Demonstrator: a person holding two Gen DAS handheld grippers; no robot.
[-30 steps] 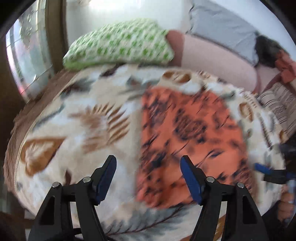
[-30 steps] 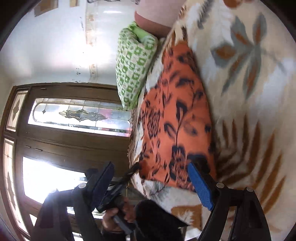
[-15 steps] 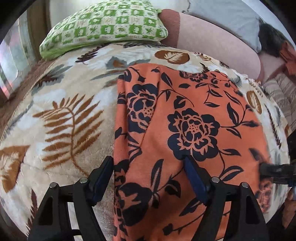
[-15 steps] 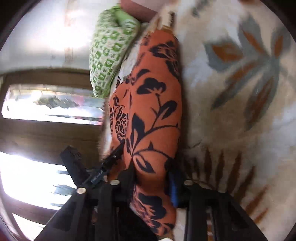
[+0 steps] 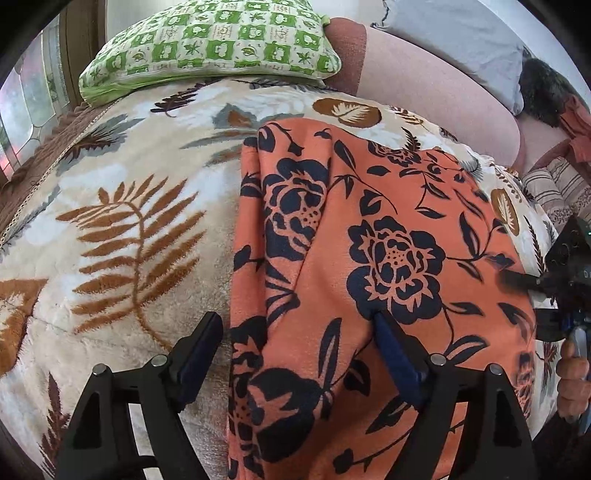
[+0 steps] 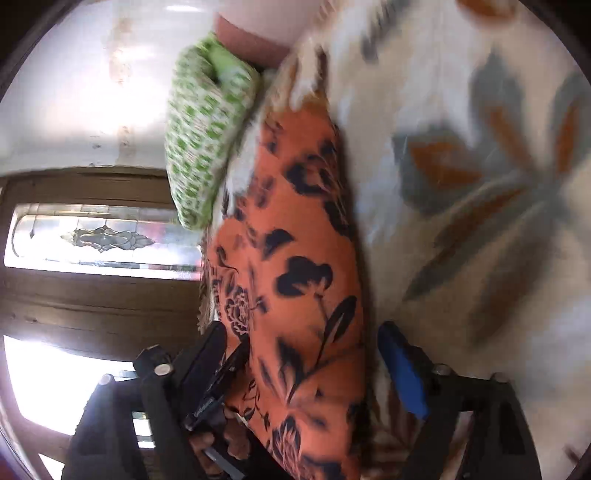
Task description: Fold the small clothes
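Observation:
An orange garment (image 5: 369,258) with dark blue flowers lies flat on a leaf-patterned blanket (image 5: 129,221). My left gripper (image 5: 295,321) hovers low over its near left edge, jaws opening and wide apart. One finger is over the blanket, the other over the cloth, and neither pad presses on it. In the right wrist view the garment (image 6: 295,277) runs between the fingers of my right gripper (image 6: 301,332). Its jaws are opening, and the blue pad (image 6: 402,369) stands clear of the cloth edge. The right gripper (image 5: 546,288) also shows at the garment's right side.
A green checked pillow (image 5: 207,44) lies at the blanket's far end against a pink bolster (image 5: 424,81), with a grey cloth (image 5: 461,33) behind. Striped cushions (image 5: 561,192) sit at far right. A wooden door with leaded glass (image 6: 103,240) stands beyond the bed's edge.
My left gripper came down close over the garment's left edge and spread wider. My right gripper went from wide open to pinching the garment's edge, then spread apart again.

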